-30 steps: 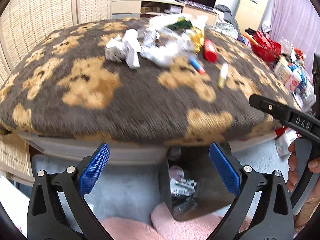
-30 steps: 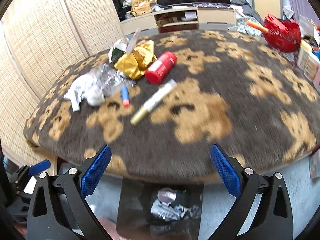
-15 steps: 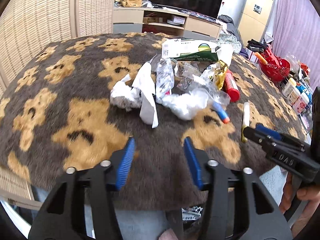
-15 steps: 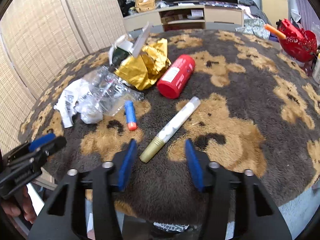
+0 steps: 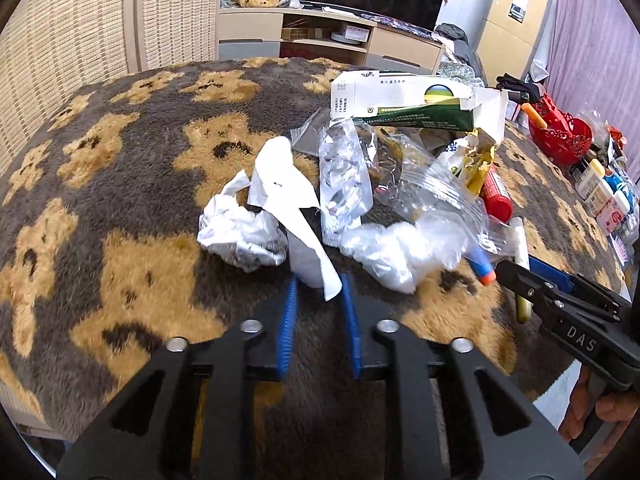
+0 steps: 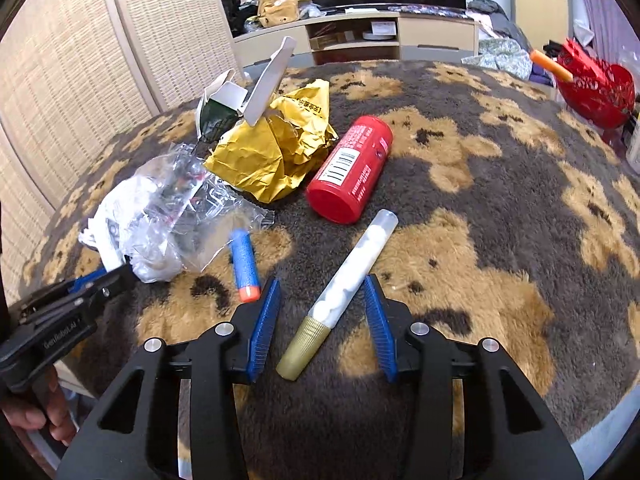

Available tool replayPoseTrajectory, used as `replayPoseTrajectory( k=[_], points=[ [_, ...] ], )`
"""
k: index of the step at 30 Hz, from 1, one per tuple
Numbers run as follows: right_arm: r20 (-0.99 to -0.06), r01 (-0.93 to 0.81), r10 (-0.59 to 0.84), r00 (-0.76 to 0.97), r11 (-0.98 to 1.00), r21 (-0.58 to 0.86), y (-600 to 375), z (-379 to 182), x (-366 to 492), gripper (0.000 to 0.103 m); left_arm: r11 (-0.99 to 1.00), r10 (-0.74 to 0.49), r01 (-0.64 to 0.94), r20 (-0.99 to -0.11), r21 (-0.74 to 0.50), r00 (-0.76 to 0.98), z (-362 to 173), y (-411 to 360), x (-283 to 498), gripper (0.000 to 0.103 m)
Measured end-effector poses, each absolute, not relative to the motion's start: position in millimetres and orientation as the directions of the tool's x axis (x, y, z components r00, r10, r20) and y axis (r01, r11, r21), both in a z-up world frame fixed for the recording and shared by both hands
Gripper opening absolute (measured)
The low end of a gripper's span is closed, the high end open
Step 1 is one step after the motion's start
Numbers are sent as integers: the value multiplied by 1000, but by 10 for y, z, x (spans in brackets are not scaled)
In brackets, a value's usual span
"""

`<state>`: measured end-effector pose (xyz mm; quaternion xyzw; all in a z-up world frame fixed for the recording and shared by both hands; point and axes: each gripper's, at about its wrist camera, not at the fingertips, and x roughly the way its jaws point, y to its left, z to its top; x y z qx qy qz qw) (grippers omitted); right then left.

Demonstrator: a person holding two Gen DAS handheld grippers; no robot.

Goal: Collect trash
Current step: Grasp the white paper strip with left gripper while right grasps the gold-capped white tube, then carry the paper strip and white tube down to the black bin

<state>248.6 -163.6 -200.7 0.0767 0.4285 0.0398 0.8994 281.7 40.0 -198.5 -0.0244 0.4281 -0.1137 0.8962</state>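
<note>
My left gripper (image 5: 318,294) is closing around a paper strip (image 5: 308,240), pads not yet pressing. My right gripper (image 6: 320,296) is closing around the tube (image 6: 348,276), gaps both sides.

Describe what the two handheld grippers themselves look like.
Both the left gripper and the right gripper are black plastic with triangular cut-outs, silver pivot bolts and ribbed blue pads. White lettering marks their sides. A bare hand holds each; no sleeves or cables show.
</note>
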Motion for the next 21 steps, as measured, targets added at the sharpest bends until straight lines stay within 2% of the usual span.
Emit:
replayPoseTrajectory(
  k=[1,3,8,21],
  points=[
    [-766,-4,123,631,988,156,-1633,-2008,2479,36,973,-226,185,-762,-142,607,-1986,400,2828,7],
    [-766,-5,118,632,989,148,-1664,-2013,2458,26,971,-231,190,-761,-143,606,-1982,397,2828,5],
    [-775,-9,135,617,986,164,-1785,-2006,2302,15,968,-239,206,-759,-140,606,-1959,356,2747,0],
    [-791,-45,181,584,980,192,-1941,-1987,1803,14,967,-243,209,-761,-144,601,-1841,208,2080,0]
  ],
)
